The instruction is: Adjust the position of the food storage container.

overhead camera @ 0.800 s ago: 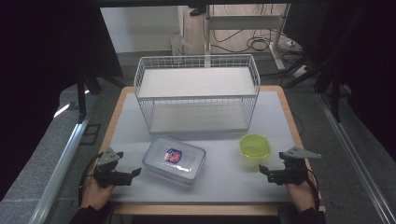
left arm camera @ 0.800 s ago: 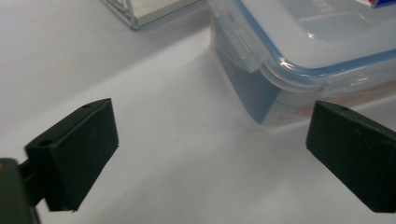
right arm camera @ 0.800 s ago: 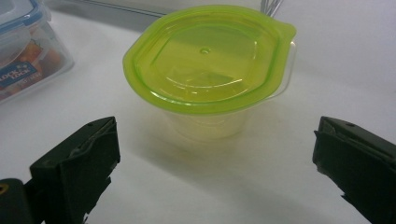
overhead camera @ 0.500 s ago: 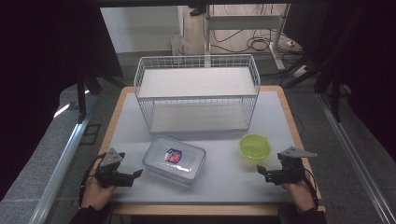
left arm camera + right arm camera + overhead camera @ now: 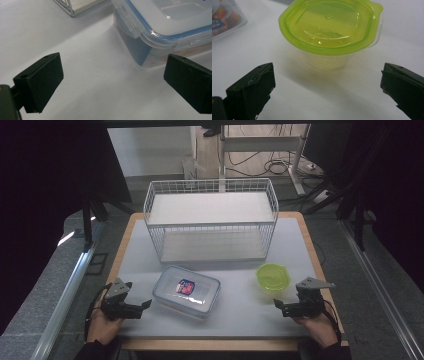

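A clear rectangular lidded box [image 5: 186,291] with a blue seal and a red-and-blue label lies on the white table [image 5: 235,320], front centre. To its right stands a small clear cup with a lime-green lid [image 5: 273,276]. My left gripper [image 5: 145,305] rests low on the table just left of the box, open and pointing at it. In the left gripper view its jaws [image 5: 112,82] stand wide apart with the box corner [image 5: 150,37] just ahead. My right gripper [image 5: 278,305] sits in front of the cup, open. The right gripper view puts the cup [image 5: 329,32] just beyond its spread jaws [image 5: 327,92].
A white two-tier wire rack [image 5: 210,220] stands at the back of the table, its corner [image 5: 75,7] in the left gripper view. Dark floor, cables and a metal rail [image 5: 70,285] surround the table. White tabletop lies bare between box and cup.
My left gripper has slid a little right, closer to the box. My right gripper has edged slightly left, in front of the cup. Both stay open.
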